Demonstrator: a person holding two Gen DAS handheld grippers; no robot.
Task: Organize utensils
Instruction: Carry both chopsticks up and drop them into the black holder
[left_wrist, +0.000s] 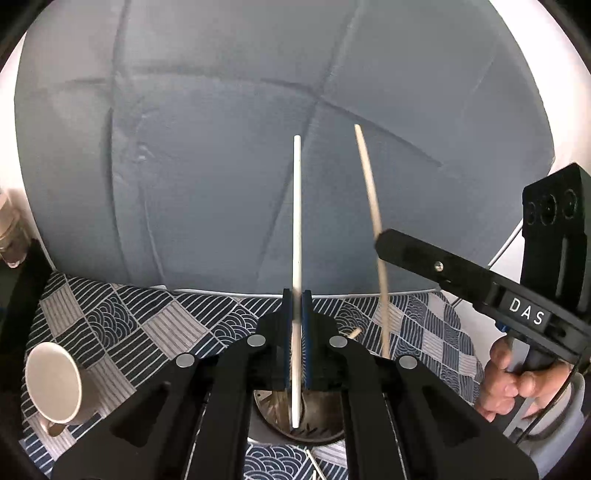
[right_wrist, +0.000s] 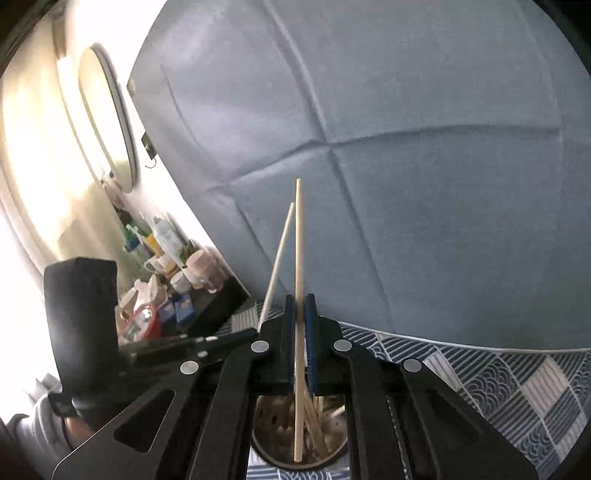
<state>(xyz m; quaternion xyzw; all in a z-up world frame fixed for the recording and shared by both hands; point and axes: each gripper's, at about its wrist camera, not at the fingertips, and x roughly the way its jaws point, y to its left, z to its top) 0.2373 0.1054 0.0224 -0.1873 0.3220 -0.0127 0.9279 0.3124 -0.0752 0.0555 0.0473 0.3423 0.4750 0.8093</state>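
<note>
Right now your left gripper (left_wrist: 296, 295) is clamped tight on a white chopstick (left_wrist: 297, 221), held upright with its lower end inside the metal holder (left_wrist: 325, 434) on the patterned tablecloth (left_wrist: 122, 325). Your right gripper (right_wrist: 300, 299) pinches a wooden chopstick (right_wrist: 299, 258) the same way — its tip down among other sticks in the holder (right_wrist: 269, 424). A white cup (left_wrist: 55, 384) lies tipped near the cloth's left edge.

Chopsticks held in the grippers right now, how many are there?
2. A white chopstick is clamped upright in the left gripper; a wooden chopstick is in the right gripper. Both hang over the metal holder, where more sticks sit, partly hidden.
</note>
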